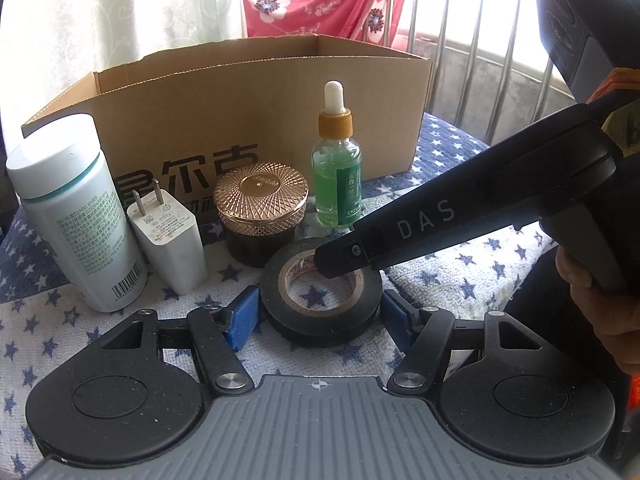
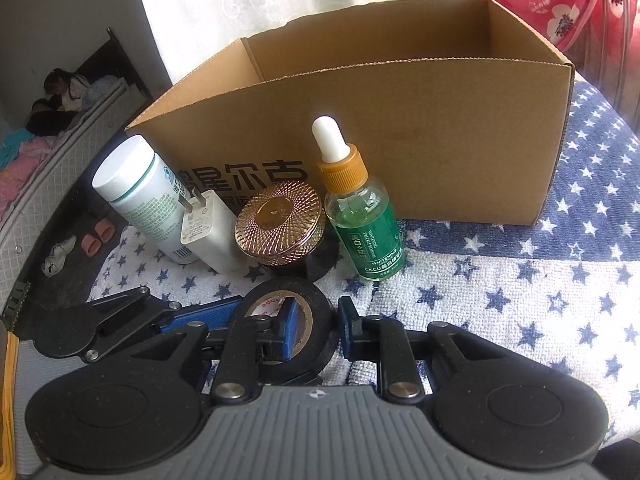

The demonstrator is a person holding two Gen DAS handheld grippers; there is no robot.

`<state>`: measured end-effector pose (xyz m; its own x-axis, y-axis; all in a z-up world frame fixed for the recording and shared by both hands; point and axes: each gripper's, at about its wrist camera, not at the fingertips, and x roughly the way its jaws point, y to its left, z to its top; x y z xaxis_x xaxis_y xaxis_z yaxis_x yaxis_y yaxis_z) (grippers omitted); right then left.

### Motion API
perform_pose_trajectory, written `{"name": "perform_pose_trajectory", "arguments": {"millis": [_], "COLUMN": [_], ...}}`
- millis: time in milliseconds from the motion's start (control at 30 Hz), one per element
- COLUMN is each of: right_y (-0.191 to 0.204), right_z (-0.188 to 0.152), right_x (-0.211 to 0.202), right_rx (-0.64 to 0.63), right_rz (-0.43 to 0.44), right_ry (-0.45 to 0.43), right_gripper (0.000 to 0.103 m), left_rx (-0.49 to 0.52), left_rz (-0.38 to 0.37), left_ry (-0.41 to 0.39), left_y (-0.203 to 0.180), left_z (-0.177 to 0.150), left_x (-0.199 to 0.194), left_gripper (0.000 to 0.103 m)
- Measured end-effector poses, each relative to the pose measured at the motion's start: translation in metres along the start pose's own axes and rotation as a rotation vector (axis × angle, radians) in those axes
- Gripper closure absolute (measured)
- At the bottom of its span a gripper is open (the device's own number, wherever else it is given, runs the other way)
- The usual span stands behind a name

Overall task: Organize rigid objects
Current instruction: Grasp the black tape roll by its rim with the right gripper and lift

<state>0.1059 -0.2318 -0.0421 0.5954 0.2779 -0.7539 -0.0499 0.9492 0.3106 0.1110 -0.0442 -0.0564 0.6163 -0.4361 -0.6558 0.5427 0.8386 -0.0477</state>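
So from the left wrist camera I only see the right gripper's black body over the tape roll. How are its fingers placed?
Observer: One blue finger sits inside the hole of the black tape roll, the other outside the ring; the right gripper looks closed on the roll's wall.
Operator: Anything beyond the white bottle?
Observer: Past the white bottle, pink slippers lie on the floor.
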Motion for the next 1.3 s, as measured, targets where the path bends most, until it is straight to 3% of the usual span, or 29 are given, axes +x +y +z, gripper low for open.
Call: {"name": "perform_pose_trajectory", "arguments": {"millis": [667,1300], "right_y": [0.007,0.038], "right_z": [-0.015,-0.023], "right_x": [-0.025,-0.069], "right_rx": [0.036,-0.031], "right_rz": [-0.016,-0.013], "right_ry": [-0.021,-0.117], "right_gripper": [0.08,0.08], "left_rx": [0.018,0.032], "left_rz": [-0.006,0.039], "left_ry": [-0.022,-0.124], "left_y": [-0.022,-0.032], "left_z": [0.003,-0.002], "left_x": [-0.013,-0.06], "left_gripper": [0.038,0.038]}}
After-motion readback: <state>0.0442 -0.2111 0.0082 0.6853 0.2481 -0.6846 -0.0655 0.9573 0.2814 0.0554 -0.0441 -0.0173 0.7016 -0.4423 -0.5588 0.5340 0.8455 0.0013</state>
